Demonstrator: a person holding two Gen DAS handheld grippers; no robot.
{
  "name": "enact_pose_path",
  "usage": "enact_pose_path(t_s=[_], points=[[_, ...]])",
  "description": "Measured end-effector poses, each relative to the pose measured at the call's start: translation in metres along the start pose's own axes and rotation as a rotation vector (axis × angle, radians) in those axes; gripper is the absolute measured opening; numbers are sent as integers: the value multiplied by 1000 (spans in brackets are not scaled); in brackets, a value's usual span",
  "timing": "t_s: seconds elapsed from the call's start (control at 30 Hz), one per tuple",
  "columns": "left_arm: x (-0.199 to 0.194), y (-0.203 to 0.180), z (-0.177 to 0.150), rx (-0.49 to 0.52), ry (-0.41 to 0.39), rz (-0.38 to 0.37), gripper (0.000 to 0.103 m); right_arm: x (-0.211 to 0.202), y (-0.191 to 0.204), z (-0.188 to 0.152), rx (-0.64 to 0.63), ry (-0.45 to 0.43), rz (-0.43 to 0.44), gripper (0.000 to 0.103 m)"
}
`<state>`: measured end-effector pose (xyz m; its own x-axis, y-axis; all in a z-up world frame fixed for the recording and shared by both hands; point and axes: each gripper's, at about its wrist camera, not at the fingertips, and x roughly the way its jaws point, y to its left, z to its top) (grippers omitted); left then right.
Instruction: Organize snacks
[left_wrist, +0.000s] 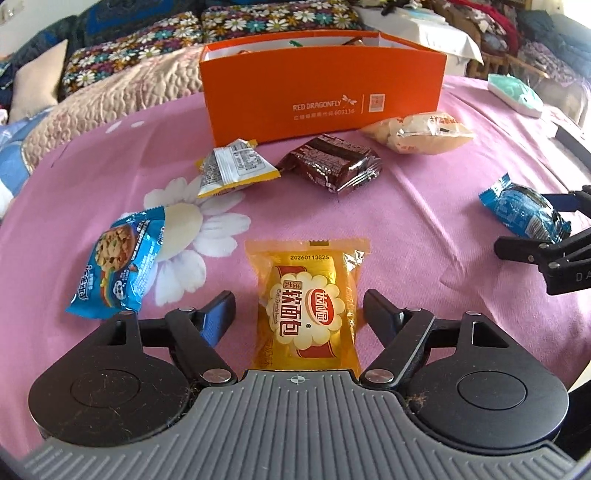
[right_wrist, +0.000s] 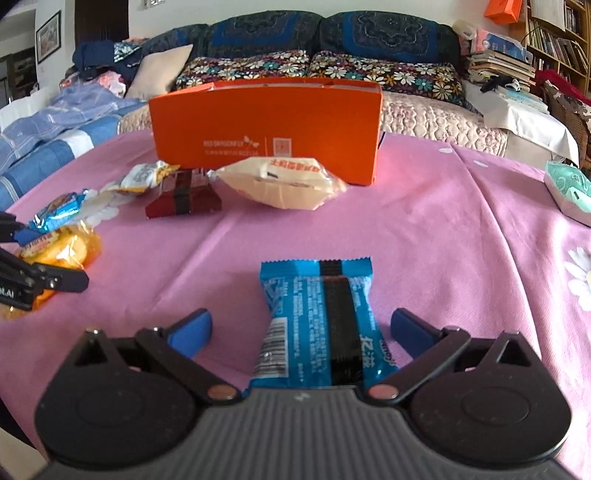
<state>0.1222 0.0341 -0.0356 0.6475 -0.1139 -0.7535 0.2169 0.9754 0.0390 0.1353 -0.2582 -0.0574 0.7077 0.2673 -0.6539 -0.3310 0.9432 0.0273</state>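
Left hand-held gripper sat low centre in the left wrist view, jaws apart, straddling a yellow bread pack lying flat on the pink cloth; blue pads either side, not pressing on it. Right hand-held gripper low centre in the right wrist view, jaws spread wide, a blue pack lying between them with clear gaps both sides, seam side up.

Orange box stood at top centre of the left wrist view, open top, some items just visible inside, can't tell what. In front of the box: white-yellow pack, dark brown pack just right of it, cream pack at the box's lower right corner, touching or nearly so. Blue cookie pack at left centre, near the left gripper, apart from the bread pack. Mint-green tissue pack at upper right edge. Sofa with floral cushions behind the cloth, across the top of the frame.
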Motion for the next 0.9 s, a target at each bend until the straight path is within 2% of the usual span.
enact_pose_path(t_s=[0.07, 0.13, 0.27, 0.33, 0.37, 0.4, 0.43, 0.57, 0.67, 0.77, 0.87, 0.9], points=[[-1, 0, -1, -4, -2, -1, 41, -4, -3, 4, 21, 7, 5, 102], [-1, -1, -1, -2, -4, -4, 41, -14, -5, 6, 39, -40, 2, 102], [-1, -1, -1, 1, -7, -9, 41, -11, 3, 4, -24, -25, -12, 99], [-1, 0, -2, -4, -8, -18, 40, -6, 4, 2, -28, -5, 0, 77], [-1, 1, -2, -11, -12, -39, 24, -7, 3, 2, -19, -11, 4, 71], [-3, 2, -2, -14, -24, -54, 3, -8, 1, 3, -12, -13, 3, 55], [-4, 2, -2, -10, -28, -49, 0, -9, -1, 4, 1, -15, 7, 50], [-13, 10, -2, -101, -29, -100, 0, -11, -5, 4, 47, -24, 33, 49], [-23, 13, -8, -120, -47, -89, 0, -13, -8, 6, 100, -27, 87, 49], [-21, 13, -11, -113, -33, -82, 0, -13, 0, 8, 72, -34, 89, 48], [-16, 5, -12, -55, -33, -32, 0, -7, 6, 7, 28, -17, 70, 49], [-16, 3, -12, -44, -37, -24, 3, -7, 8, 8, 6, -15, 60, 50]])
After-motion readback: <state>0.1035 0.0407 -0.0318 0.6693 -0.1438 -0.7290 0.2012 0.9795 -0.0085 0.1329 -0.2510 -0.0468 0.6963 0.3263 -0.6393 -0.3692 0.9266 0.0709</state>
